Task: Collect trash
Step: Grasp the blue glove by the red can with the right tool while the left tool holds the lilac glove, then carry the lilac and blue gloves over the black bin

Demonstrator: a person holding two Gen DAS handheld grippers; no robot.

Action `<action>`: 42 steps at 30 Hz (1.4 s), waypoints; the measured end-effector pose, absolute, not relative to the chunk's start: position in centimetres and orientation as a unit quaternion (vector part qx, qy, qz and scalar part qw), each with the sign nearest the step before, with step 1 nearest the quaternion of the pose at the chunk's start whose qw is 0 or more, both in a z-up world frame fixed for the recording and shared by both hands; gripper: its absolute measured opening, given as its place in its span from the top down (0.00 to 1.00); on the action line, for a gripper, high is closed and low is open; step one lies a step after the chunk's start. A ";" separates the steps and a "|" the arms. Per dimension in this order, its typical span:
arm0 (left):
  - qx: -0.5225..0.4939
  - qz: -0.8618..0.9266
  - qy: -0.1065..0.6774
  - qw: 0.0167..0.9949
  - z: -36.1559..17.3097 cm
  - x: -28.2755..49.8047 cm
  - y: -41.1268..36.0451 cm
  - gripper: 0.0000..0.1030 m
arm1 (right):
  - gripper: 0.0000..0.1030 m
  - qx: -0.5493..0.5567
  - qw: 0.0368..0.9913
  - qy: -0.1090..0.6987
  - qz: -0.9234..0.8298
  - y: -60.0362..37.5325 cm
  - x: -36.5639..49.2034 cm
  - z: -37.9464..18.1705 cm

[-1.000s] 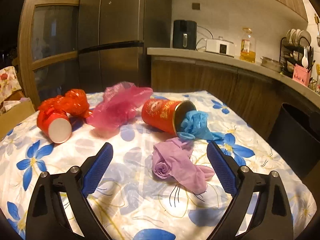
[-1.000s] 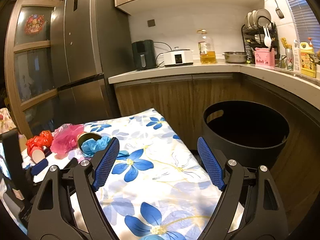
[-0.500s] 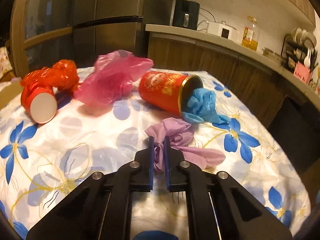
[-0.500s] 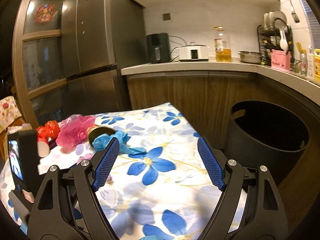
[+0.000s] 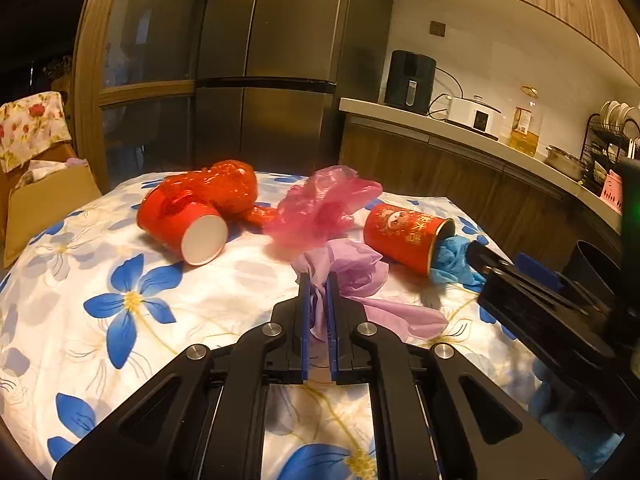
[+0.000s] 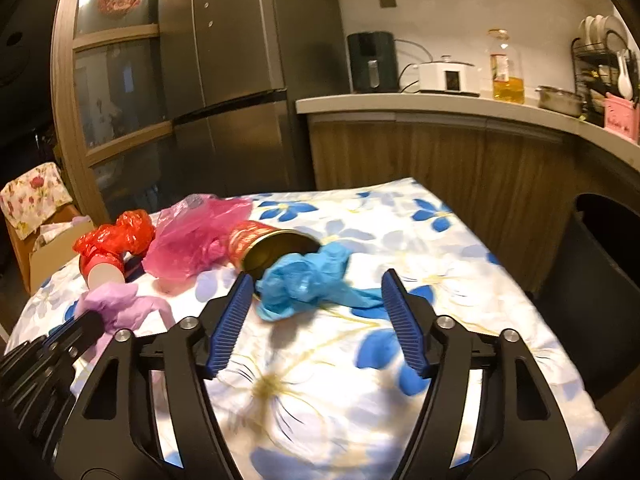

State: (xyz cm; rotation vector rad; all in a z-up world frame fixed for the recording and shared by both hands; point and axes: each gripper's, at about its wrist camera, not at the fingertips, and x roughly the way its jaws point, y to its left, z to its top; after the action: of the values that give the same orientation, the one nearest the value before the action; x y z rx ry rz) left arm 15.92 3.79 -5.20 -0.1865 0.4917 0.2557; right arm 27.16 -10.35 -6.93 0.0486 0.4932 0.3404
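My left gripper (image 5: 317,300) is pinched nearly shut on the purple glove (image 5: 352,268), its blue pads clamping a fold near the crumpled cuff so the limp rest trails onto the flowered cloth of the bench (image 5: 100,280). I take it by the bunched part because thin rubber lying flat gives the pads nothing to bite.

My right gripper (image 6: 318,312) has its jaws about half apart and they have just been closing; the blue glove (image 6: 308,280) lies between them, but the pads do not press on it yet. That glove spills out of the mouth of the red can (image 6: 260,246), which lies on its side, so I come at the loose end outside the rim, not the part tucked within.

Further back, untouched, lie the pink plastic bag (image 5: 324,204), the red paper cup (image 5: 184,224) on its side and the crumpled red plastic bag (image 5: 224,184) resting against it. The black bin (image 6: 600,280) stands beside the bench on my right, well apart from the gloves, so I judge both still need carrying over.
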 end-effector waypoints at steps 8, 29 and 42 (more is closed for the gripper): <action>-0.093 0.120 0.247 0.957 -5.4 16.0 4.5 0.93 | 0.70 0.026 0.949 0.263 0.171 -9.3 28.9 -7.7; -0.087 0.122 0.224 0.963 -3.9 14.5 3.8 0.94 | 0.99 0.059 0.960 0.221 0.164 -13.9 24.5 -4.8; -0.060 0.094 0.209 0.971 -1.8 13.2 -0.1 0.94 | 0.99 0.054 0.967 0.190 0.158 -17.9 19.7 -2.2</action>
State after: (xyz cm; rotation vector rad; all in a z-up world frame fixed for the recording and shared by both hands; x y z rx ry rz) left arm 13.23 -0.09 -1.76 -0.1214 0.4230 0.1908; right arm 19.72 -17.90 -2.23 0.1095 0.3842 0.3196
